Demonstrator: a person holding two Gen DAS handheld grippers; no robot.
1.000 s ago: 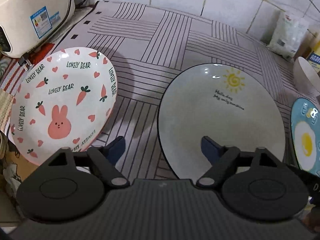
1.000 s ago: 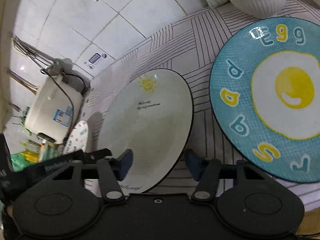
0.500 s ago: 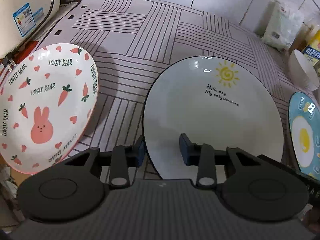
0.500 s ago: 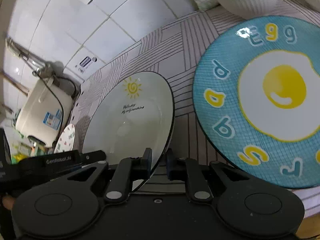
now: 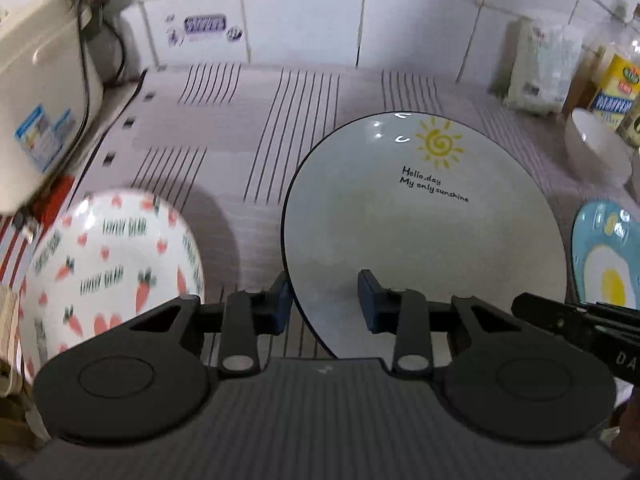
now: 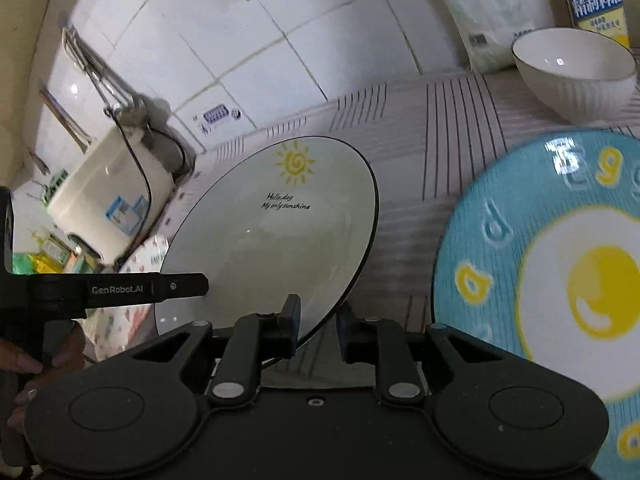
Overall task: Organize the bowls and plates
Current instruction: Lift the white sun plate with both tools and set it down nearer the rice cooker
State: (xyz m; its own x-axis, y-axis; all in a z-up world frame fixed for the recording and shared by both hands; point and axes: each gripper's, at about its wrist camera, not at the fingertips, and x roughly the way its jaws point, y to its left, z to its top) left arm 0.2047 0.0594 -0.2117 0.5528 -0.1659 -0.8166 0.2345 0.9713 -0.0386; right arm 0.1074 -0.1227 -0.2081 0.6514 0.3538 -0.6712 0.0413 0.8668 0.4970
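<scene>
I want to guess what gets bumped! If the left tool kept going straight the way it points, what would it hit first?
Probably nothing new: the left tool already grips the sun plate by its near rim, so that plate lies straight ahead. Beyond it comes the striped mat, though depth is uncertain.

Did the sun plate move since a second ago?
Yes. The sun plate has tipped up off the striped mat, its far rim now higher against the lines. Both claws, left claw and right claw, pinch its near rim.

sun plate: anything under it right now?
Under the sun plate, tilted up off the striped mat, only mat and shadow show along its lifted edge. The rest underneath is covered by the plate.
</scene>
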